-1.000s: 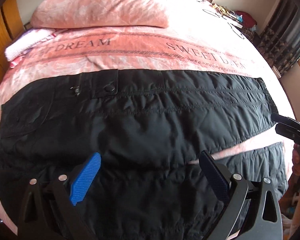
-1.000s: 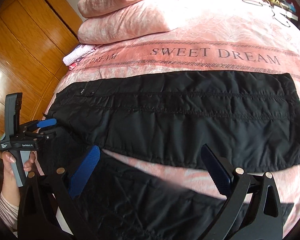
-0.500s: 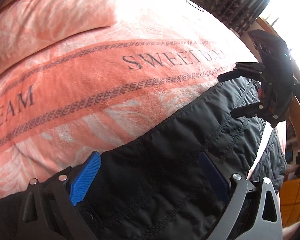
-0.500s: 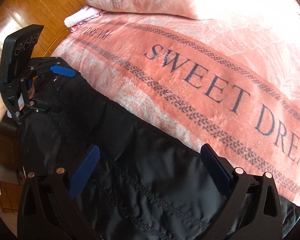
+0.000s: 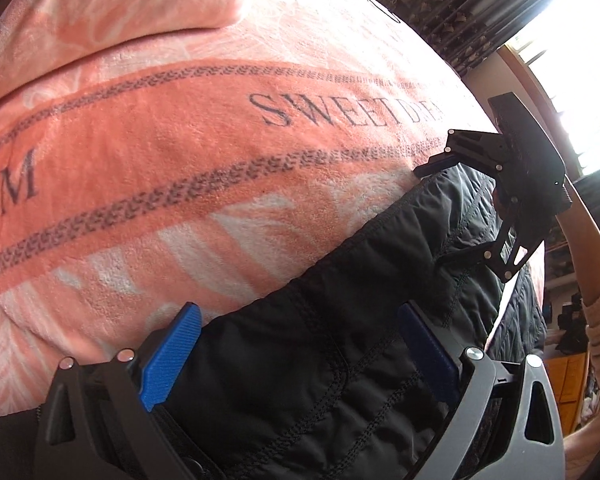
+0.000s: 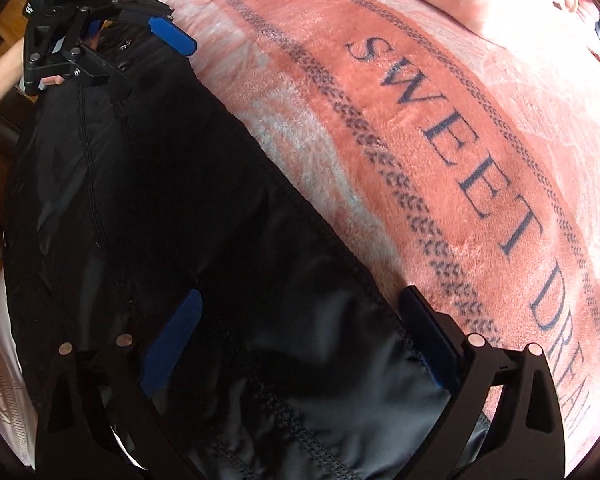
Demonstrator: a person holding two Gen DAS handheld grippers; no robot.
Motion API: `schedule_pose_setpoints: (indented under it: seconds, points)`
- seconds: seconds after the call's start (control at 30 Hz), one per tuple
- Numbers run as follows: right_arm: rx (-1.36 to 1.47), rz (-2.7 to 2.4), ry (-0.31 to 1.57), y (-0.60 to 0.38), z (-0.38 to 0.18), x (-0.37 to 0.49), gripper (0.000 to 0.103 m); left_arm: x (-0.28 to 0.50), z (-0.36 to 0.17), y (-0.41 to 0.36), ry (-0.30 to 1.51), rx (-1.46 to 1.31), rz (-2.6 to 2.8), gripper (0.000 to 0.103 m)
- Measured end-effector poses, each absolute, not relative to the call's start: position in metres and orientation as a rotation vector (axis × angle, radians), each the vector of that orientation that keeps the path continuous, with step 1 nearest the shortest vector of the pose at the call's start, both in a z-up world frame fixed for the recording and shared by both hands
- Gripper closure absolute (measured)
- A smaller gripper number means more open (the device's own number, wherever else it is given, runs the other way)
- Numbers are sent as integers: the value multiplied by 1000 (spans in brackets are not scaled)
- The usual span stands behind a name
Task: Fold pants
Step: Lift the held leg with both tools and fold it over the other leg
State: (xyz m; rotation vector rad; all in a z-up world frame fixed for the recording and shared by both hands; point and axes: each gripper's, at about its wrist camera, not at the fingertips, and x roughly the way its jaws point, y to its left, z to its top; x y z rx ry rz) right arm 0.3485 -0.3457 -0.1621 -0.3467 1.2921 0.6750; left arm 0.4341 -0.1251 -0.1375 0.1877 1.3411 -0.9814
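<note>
A: Where are the pants (image 5: 339,360)?

B: On the blanket (image 5: 180,160), filling your 6 o'clock. Left gripper (image 5: 300,364) and right gripper (image 6: 300,344) both gape, straddling the far edge, unclamped.

A: Next?

B: Probably pinch that edge; fold toward you.

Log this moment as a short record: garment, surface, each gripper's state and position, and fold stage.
garment: black quilted pants, spread lengthwise on the bed
surface: pink blanket printed SWEET DREAM, pillow behind it
left gripper: open, over the far edge of the pants at one end
right gripper: open, over the far edge at the other end
contact: fingers straddle the fabric, not closed on it
fold stage: far edge not yet gripped or lifted
</note>
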Motion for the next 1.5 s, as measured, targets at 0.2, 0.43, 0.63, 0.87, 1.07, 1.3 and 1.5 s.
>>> schedule_pose_setpoints:
  seconds: [0.2, 0.43, 0.63, 0.87, 1.07, 1.3, 1.5]
  points:
    - [-287, 678, 1187, -359, -134, 320, 96, 434, -129, -133, 1309, 221, -986, 4]
    - [-265, 678, 1000, -365, -96, 280, 97, 433, -123, -151, 1330, 158, -1199, 4]
    - [-242, 681, 932, -367, -77, 266, 97, 421, -126, -150, 1379, 148, -1259, 5]
    - [-159, 599, 926, -371, -71, 261, 96, 406, -128, -148, 1347, 292, -1166, 83]
    - [-136, 528, 886, -359, -59, 241, 95, 373, -93, -131, 1173, 305, -1126, 90]
    - [-158, 442, 780, -342, -20, 163, 94, 274, -27, -108, 923, 386, -1007, 90]
    - [-166, 381, 720, -317, -8, 70, 93, 177, -11, -83, 858, 392, -957, 90]
